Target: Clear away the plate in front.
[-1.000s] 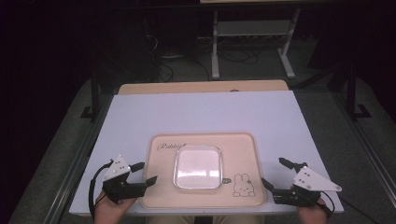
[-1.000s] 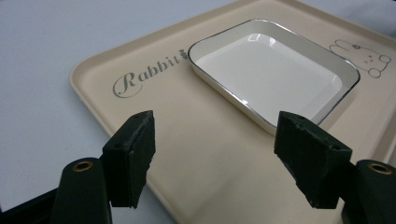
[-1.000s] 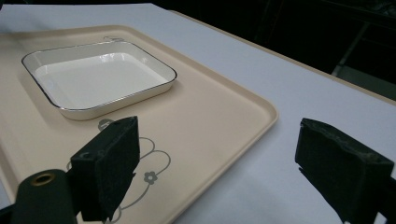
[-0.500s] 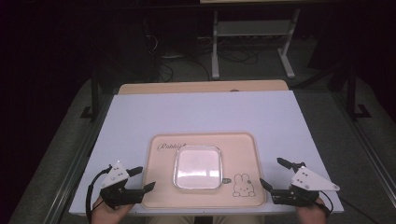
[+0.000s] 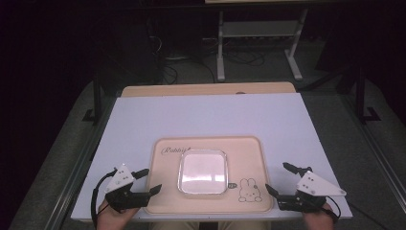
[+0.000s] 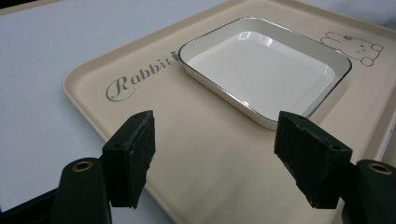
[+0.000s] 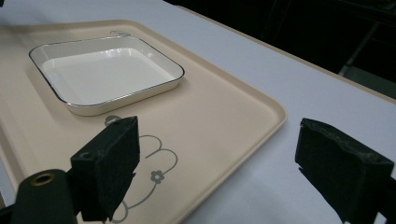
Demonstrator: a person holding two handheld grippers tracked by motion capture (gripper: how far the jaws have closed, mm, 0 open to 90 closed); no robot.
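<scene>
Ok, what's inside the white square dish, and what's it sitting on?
The white dish looks empty, with only glare on its glossy bottom. It sits on the beige rabbit tray, which lies on the white table. What the dish covers on the tray can't be seen.

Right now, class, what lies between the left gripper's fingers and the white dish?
Only bare beige tray lies between the left gripper and the white dish, as the left gripper view shows.

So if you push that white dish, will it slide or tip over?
The white dish would probably slide: it sits flat and low on the smooth tray. Its glossy, ceramic-looking surface suggests it is stiff, slippery and could chip.
</scene>
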